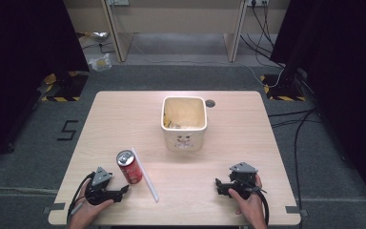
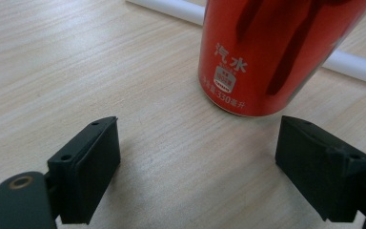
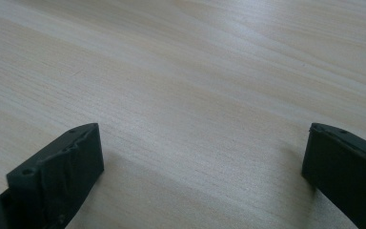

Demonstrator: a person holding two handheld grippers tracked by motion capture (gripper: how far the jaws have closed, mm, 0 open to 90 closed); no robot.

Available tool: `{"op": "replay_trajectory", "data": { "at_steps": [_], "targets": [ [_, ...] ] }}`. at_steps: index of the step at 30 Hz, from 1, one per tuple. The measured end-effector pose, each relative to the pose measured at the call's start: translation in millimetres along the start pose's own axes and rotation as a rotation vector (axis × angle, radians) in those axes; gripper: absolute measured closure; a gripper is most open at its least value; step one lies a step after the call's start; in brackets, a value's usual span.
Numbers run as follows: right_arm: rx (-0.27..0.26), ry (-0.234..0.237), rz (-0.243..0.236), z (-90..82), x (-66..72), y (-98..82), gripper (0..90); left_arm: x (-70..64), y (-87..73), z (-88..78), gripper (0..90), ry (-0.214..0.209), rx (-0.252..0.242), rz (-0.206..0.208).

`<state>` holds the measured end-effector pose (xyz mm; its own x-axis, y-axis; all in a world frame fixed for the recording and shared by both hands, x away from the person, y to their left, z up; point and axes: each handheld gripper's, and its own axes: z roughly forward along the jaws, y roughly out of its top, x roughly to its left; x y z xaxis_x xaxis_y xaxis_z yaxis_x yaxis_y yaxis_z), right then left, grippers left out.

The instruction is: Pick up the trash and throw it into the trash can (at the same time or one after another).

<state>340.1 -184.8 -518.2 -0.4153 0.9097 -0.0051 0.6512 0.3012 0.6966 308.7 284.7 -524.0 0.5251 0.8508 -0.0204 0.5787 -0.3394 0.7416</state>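
in the high view the red cylindrical metal drink can [image 1: 129, 166] stands upright left of centre in the lower frame, touching a thin white plastic tube [image 1: 145, 174], just up and right of the left gripper [image 1: 123, 190]; the right gripper [image 1: 218, 186] lies well apart at lower right.

in the left gripper view the glossy can [image 2: 267, 52] sits ahead, off toward the right jaw, jaws spread wide and empty.

in the right gripper view the jaws gape over the pale wood-grain table [image 3: 195, 95].

Can [image 1: 129, 166] stands left of tube [image 1: 145, 174], both before the bin [image 1: 184, 140].
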Motion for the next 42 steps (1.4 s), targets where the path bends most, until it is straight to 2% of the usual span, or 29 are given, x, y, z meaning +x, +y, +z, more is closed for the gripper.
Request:
{"op": "replay_trajectory", "data": {
  "at_steps": [10,13,16,18,26,30,42],
  "targets": [
    [0.000,0.000,0.001,0.0,0.0,0.0,0.3,0.5,-0.1,-0.6,15.1,-0.007,-0.002,-0.002],
    [0.000,0.000,0.001,0.0,0.0,0.1,0.3,1.9,-0.3,-1.2,15.9,-0.025,-0.007,-0.010],
    [0.000,0.000,-0.001,0.0,0.0,0.1,0.3,4.6,-1.5,-4.5,17.0,-0.067,-0.038,-0.040],
    [0.000,0.001,-0.001,0.1,0.0,0.1,0.2,4.2,-1.1,-5.5,17.0,-0.069,-0.047,-0.042],
    [0.000,0.001,-0.002,0.1,-0.1,0.1,0.2,-2.7,7.8,-17.4,17.0,-0.095,-0.113,-0.040],
    [0.001,0.001,-0.002,0.0,-0.1,0.1,0.2,-6.0,13.7,-18.7,17.0,-0.093,-0.133,-0.030],
    [0.001,0.003,-0.006,0.1,0.1,0.1,0.3,-16.3,26.7,-12.3,17.3,-0.094,-0.142,0.014]
  ]
}}
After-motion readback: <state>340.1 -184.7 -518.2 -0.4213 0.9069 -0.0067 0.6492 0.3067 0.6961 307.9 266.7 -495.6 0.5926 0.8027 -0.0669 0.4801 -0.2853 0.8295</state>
